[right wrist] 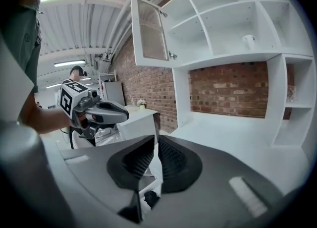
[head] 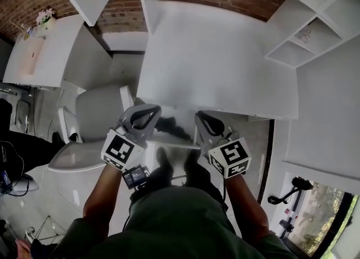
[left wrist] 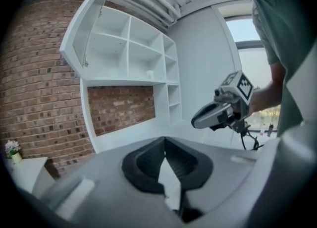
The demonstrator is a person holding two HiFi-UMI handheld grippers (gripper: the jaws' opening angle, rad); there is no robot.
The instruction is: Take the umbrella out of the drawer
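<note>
Both grippers hover side by side at the front edge of the white desk (head: 219,66). My left gripper (head: 153,110) (left wrist: 164,141) is shut, its tips touching with nothing between them. My right gripper (head: 201,117) (right wrist: 155,138) has its jaws a narrow slit apart, and they hold nothing. Each gripper view shows the other one: the right gripper (left wrist: 214,115) and the left gripper (right wrist: 106,113). Between them, under the desk edge, a dark shape (head: 171,125) (right wrist: 149,198) lies behind a white drawer front (head: 175,139). I cannot tell whether it is the umbrella.
A grey chair (head: 95,117) stands to the left of the desk. Beyond it is a white side cabinet (head: 34,55) with a flower pot (head: 45,18). White shelving (head: 315,21) on a brick wall rises behind the desk, with a cabinet door (right wrist: 151,28) hanging open.
</note>
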